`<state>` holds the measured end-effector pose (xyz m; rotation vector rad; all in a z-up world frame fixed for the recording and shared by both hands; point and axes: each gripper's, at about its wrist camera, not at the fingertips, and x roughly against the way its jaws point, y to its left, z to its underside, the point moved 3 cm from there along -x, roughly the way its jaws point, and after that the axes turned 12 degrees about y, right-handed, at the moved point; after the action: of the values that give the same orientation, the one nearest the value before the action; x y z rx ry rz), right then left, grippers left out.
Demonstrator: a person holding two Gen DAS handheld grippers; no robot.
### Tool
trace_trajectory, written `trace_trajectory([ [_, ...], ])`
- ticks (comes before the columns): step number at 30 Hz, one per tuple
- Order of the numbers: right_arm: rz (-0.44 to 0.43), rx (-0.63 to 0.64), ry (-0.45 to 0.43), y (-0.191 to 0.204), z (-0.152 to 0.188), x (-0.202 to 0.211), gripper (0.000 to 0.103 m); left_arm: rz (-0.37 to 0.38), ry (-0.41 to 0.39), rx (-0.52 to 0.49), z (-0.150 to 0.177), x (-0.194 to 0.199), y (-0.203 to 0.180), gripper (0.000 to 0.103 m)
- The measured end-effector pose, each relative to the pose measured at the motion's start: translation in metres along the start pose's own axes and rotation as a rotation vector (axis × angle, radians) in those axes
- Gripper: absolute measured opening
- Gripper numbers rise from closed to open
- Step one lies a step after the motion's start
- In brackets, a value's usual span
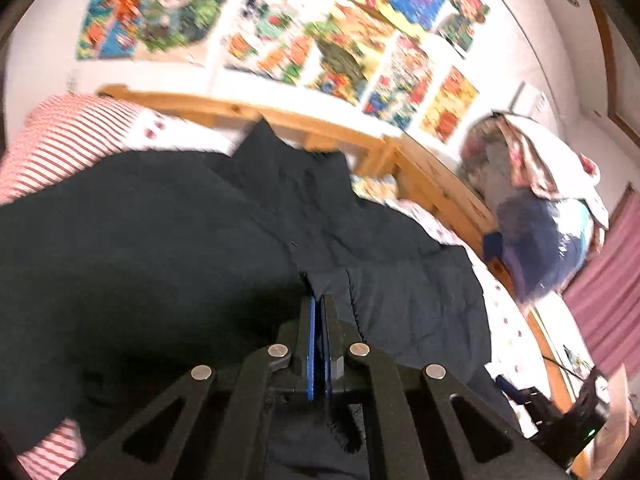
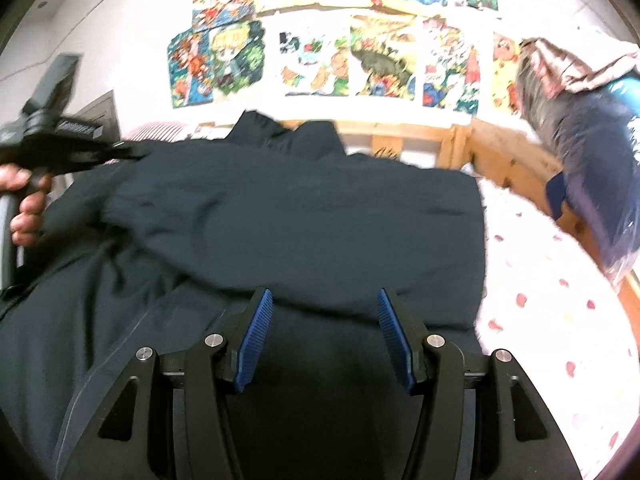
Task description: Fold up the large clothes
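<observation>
Jacket (image 2: 304, 216), dark, soft and bulky, lay on the bed (image 2: 552, 304); my left tool (image 1: 319, 300) pinched its edge, my right tool (image 2: 325, 300) gaped empty.

Wall posters (image 1: 320, 40) motion-blurred; dark jacket (image 2: 280, 208) lower part cut off by frame.

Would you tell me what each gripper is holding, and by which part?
The left gripper pinches a fold of the dark jacket; the right gripper holds nothing.
</observation>
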<state>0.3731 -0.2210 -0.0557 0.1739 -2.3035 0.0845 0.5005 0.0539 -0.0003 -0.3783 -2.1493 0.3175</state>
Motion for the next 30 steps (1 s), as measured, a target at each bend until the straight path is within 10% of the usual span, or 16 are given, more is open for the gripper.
trace_trajectory([
  [8,0.021,-0.032,0.001,-0.02,-0.057,-0.036,0.05,-0.191,-0.089,-0.002,-0.006,0.056,0.038,0.003],
  [15,0.035,0.01,0.176,-0.006,-0.067,-0.127,0.05,-0.324,0.066,0.009,0.008,0.021,0.073,0.003],
  [30,0.059,0.014,0.135,0.009,-0.053,-0.133,0.07,-0.266,0.138,0.147,0.036,-0.001,0.115,0.012],
])
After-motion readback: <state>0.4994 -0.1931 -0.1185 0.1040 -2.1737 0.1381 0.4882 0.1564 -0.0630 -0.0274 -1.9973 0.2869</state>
